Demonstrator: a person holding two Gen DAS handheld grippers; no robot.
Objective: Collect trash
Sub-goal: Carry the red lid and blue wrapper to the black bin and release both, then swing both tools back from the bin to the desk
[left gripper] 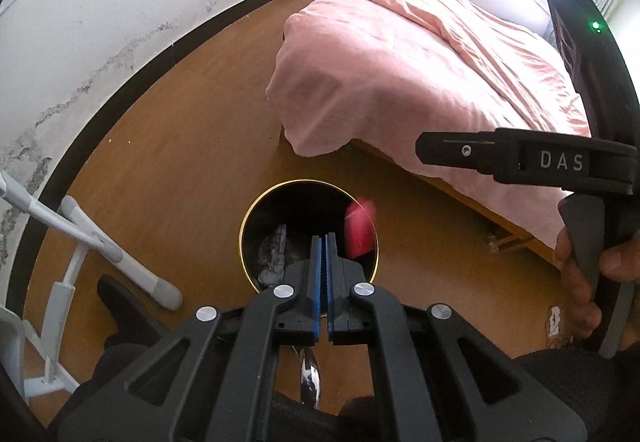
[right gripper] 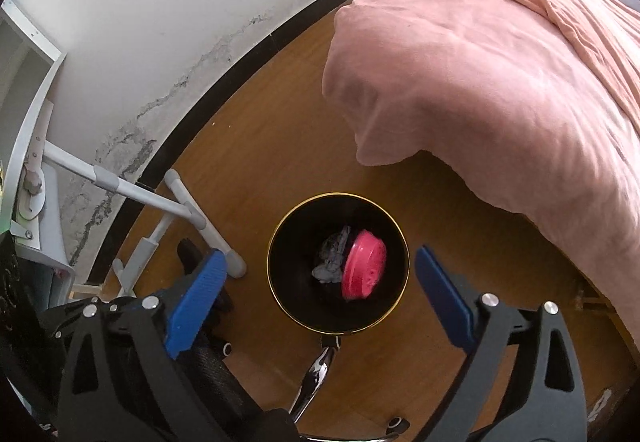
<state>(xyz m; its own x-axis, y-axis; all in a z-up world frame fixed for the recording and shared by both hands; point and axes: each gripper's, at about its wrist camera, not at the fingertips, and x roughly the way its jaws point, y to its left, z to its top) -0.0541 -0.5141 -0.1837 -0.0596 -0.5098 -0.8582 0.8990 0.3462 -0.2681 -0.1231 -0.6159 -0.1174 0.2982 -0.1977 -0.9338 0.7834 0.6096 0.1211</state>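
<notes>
A round black gold-rimmed bin [right gripper: 280,298] on the wooden floor [right gripper: 256,161] holds crumpled grey paper [right gripper: 331,262] and, at 3 o'clock, a ribbed pink plastic disc [right gripper: 363,269]. Right claw [right gripper: 320,300] spread above; left claw [left gripper: 323,254] pressed together, empty.

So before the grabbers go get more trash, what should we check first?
1. Pink thing inside the black bin: ok.
2. Right gripper open and empty: ok.
3. Left gripper shut, nothing held: ok.
4. Bin standing upright on the floor: ok.
5. Room left in bin above the grey crumpled trash: ok.
6. More trash to collect: a white scrap lies on the floor; what it is, cannot tell.
</notes>
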